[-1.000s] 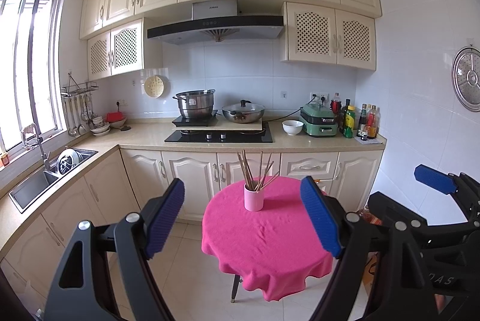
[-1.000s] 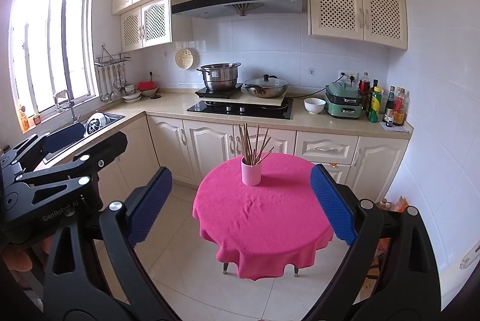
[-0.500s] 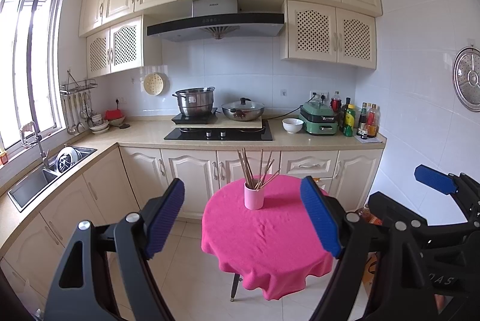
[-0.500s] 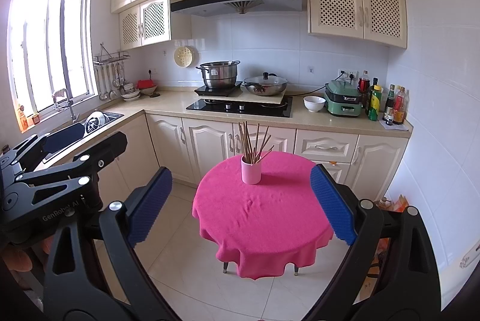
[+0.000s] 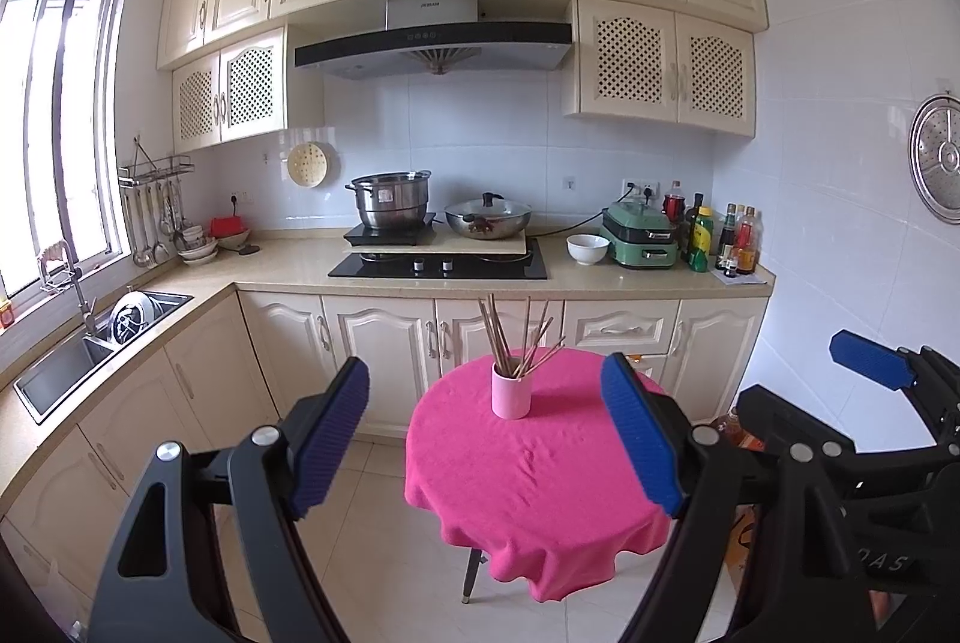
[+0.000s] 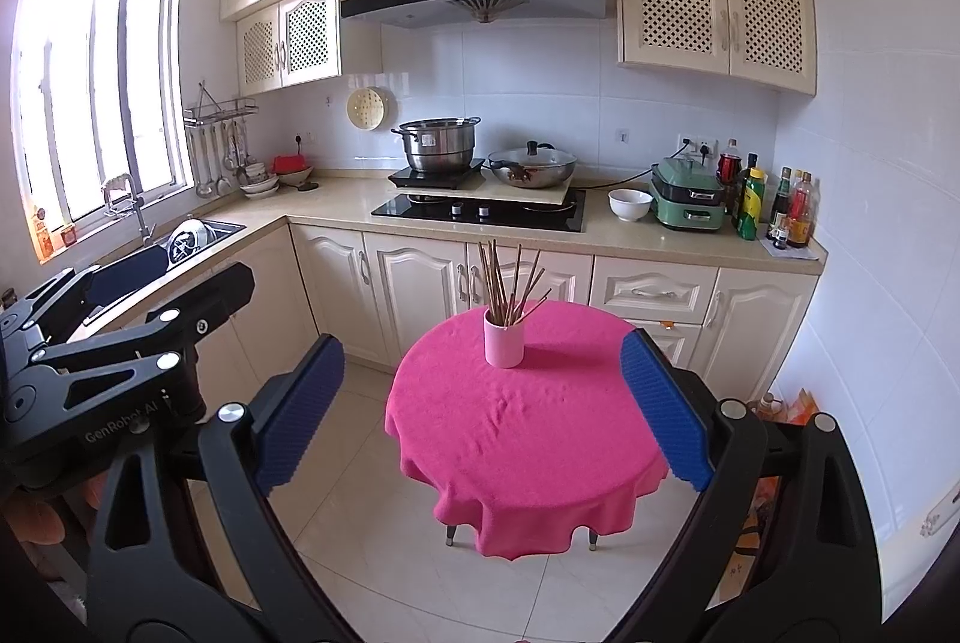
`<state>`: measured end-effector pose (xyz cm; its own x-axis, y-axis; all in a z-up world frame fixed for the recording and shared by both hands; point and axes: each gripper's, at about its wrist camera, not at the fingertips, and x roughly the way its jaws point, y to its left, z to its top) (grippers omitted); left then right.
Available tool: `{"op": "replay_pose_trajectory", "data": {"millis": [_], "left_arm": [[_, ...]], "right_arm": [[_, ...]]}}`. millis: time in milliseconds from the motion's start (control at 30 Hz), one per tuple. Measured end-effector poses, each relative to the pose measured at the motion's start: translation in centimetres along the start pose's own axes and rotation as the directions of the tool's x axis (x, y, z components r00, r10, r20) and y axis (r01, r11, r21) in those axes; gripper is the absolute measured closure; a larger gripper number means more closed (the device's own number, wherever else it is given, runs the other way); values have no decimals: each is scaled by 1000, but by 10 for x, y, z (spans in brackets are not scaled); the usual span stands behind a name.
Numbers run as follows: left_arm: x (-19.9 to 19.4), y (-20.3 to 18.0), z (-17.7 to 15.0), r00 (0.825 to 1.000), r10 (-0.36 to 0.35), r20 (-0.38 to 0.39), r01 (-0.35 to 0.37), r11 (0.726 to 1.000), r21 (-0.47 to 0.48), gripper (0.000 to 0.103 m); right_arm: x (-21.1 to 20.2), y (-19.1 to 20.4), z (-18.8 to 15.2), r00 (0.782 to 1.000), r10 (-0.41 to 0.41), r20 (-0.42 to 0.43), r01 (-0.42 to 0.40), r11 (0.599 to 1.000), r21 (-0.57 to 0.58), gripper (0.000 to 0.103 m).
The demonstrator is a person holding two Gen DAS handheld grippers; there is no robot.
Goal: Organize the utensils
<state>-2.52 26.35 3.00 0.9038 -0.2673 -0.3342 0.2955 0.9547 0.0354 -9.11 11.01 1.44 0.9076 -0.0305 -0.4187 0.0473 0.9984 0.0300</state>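
Both held well back from the bench, nothing grasped: left gripper spread wide, right gripper spread wide too. Chopsticks standing fanned in a pink cup toward the far side of the pink cloth. Probably light, stiff, thin and a little slick; best pinched at mid-shaft above the rim, one or two at once, cup likely to tip. Legible on the left gripper body in the right view: "GenRobot.AI".
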Motion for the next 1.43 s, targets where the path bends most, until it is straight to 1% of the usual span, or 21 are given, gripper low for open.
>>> {"op": "replay_pose_trajectory", "data": {"millis": [567, 900, 1067, 1200, 1333, 1400, 1433], "left_arm": [[20, 16, 1, 1000, -9, -12, 9, 1000, -3, 25], [51, 22, 5, 999, -11, -35, 11, 1000, 1, 25], [78, 20, 6, 998, -13, -64, 13, 1000, 12, 25], [110, 16, 8, 996, -7, -88, 8, 1000, 15, 25], [152, 12, 11, 992, 6, -125, -5, 1000, 8, 25], [180, 9, 11, 988, 18, -155, -18, 1000, 0, 25], [196, 8, 11, 985, 31, -172, -32, 999, -2, 25]], "right_arm": [[21, 3, 7, 1000, -6, -20, 6, 1000, -2, 11], [52, 0, 15, 999, -8, -43, 8, 1000, -2, 11], [79, -10, 16, 997, -6, -71, 7, 1000, 13, 11], [108, -20, 18, 996, 3, -94, 0, 1000, 23, 11], [151, -34, 23, 992, 25, -125, -21, 999, 33, 11], [176, -43, 24, 989, 43, -144, -37, 998, 43, 11], [197, -51, 24, 985, 62, -161, -55, 997, 52, 11]]}}
